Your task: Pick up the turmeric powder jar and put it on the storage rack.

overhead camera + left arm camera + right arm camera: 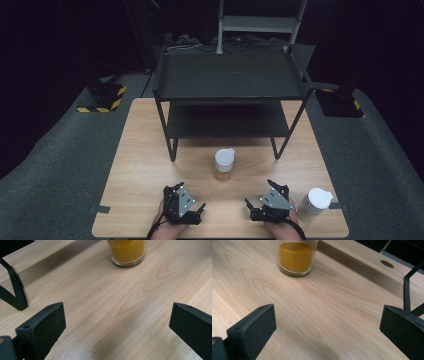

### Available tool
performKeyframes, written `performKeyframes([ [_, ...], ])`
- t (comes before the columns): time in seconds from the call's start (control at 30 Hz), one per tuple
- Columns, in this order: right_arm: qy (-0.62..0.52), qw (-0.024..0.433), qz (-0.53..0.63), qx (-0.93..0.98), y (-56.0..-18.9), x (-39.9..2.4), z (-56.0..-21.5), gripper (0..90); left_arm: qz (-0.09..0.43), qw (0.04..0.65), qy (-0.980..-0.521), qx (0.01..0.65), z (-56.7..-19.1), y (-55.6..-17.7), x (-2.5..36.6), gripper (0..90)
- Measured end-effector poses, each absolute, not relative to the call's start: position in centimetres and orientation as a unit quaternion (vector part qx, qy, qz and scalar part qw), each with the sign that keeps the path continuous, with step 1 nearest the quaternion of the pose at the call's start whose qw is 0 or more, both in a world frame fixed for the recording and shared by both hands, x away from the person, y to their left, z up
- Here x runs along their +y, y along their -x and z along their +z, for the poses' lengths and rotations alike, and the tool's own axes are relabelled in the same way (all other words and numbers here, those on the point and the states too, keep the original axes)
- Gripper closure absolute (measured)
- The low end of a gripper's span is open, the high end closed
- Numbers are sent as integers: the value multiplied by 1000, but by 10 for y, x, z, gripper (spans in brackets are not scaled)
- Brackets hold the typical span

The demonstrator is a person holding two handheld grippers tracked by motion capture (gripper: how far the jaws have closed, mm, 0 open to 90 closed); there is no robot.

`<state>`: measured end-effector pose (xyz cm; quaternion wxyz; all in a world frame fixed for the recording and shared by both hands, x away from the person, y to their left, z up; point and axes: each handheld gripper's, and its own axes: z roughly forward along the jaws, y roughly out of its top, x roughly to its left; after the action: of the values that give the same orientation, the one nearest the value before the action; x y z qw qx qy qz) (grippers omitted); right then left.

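Glass jar (223,165) of orange powder, white-capped, is standing on the wooden table (140,160) just in front of the black shelf rack (230,95), between and beyond the two grippers. Left gripper (183,206) and right gripper (267,204) are resting near the table's front edge, jaws spread wide and holding nothing. A second white-capped jar (315,203) is sitting just beside the right gripper. Reaching level and centring the jar between the pads before squeezing is probably wisest, since glass slips and topples.

Dark test lab: hazard-striped stand bases (101,101), floor cables (210,47), wooden table (145,150).
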<state>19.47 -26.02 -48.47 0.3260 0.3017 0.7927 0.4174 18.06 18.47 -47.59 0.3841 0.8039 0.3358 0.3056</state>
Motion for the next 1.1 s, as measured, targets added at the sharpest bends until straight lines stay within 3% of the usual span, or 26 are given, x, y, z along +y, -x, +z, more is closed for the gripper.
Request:
performKeyframes([
  [1.1, -309, 322, 424, 788, -195, -263, -485, 0, 283, 409, -794, 349, -476, -185, 198, 9],
])
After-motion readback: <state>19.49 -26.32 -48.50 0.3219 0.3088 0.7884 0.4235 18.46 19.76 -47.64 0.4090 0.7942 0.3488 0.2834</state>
